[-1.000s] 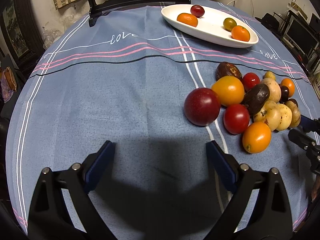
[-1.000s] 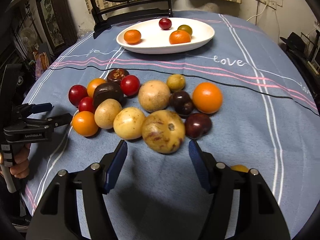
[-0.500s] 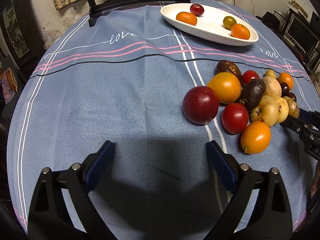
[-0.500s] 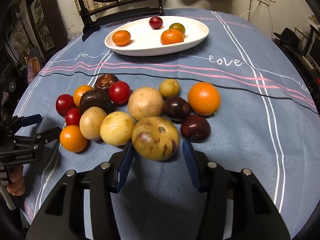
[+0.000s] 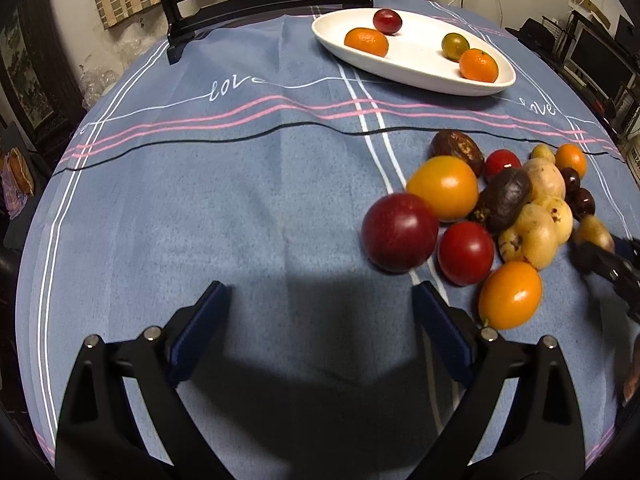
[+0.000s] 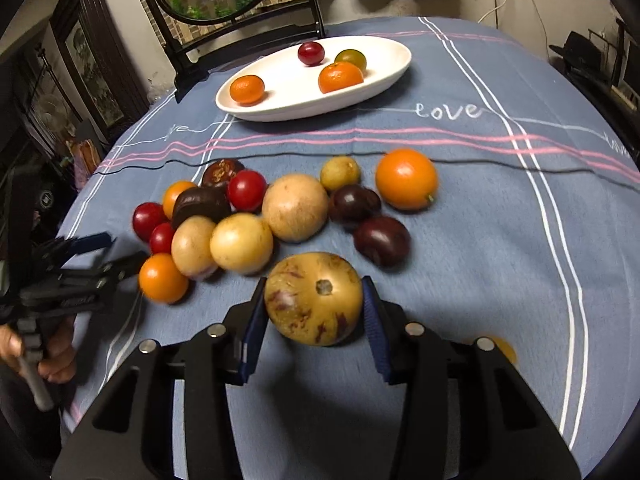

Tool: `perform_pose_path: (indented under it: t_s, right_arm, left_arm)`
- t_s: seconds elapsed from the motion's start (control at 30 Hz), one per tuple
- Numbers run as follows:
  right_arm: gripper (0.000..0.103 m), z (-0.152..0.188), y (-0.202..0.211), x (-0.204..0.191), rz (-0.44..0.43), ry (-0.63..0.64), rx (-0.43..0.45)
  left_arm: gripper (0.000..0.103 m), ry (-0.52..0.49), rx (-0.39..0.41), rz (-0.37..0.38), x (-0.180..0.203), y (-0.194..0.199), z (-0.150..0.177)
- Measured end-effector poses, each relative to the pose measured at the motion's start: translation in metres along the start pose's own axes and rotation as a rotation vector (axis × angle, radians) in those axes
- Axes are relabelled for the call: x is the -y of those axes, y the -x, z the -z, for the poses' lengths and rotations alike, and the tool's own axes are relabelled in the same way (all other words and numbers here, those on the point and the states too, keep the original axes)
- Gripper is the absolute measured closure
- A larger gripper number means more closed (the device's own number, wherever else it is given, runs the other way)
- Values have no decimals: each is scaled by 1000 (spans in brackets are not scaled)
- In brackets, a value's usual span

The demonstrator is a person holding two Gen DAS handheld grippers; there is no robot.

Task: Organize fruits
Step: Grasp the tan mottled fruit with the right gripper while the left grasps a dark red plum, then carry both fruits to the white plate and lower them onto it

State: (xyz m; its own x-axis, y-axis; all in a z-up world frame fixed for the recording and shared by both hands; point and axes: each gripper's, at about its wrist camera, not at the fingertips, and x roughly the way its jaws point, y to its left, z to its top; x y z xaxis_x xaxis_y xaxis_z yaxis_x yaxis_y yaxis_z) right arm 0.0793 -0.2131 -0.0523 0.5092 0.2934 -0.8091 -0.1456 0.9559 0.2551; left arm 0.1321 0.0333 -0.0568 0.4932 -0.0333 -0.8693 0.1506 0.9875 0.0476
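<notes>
Where the round table is covered by a blue cloth with pink, white and black stripes, a white oval dish is seen at the far side, and four small fruits are held in it: two oranges, a red one and a green one. A heap of loose fruit lies on the cloth nearer the camera, with red, orange, yellow and dark pieces touching one another. The right gripper is set around a large speckled yellow fruit at the near edge of that heap; its jaws have just been closing, and both blue pads are seen pressed against the fruit's sides, so the fruit is grasped while it sits just apart from the other pieces. The left gripper is held over bare cloth, to the left of the heap, with its jaws spread wide and nothing between or touching them. A large dark red fruit lies just beyond its right finger, apart from it.
</notes>
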Motion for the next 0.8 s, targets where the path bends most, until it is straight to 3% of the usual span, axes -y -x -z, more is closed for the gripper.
perform_pose_path:
  t_s: [0.2, 0.43, 0.57, 0.67, 0.8]
  right_arm:
    - [58, 19, 12, 7, -16, 6, -15]
    - [58, 24, 14, 3, -20, 18, -16]
    - [58, 24, 15, 3, -29, 14, -16]
    - [58, 24, 17, 2, -34, 18, -12]
    - [58, 22, 24, -1, -38, 32, 4]
  left_arm:
    - [9, -23, 0, -3, 5, -5, -10]
    - [18, -57, 17, 20, 12, -10, -24]
    - [65, -69, 18, 124, 17, -5, -26]
    - [65, -97, 23, 72, 25, -1, -22]
    - [65, -82, 33, 67, 23, 11, -20]
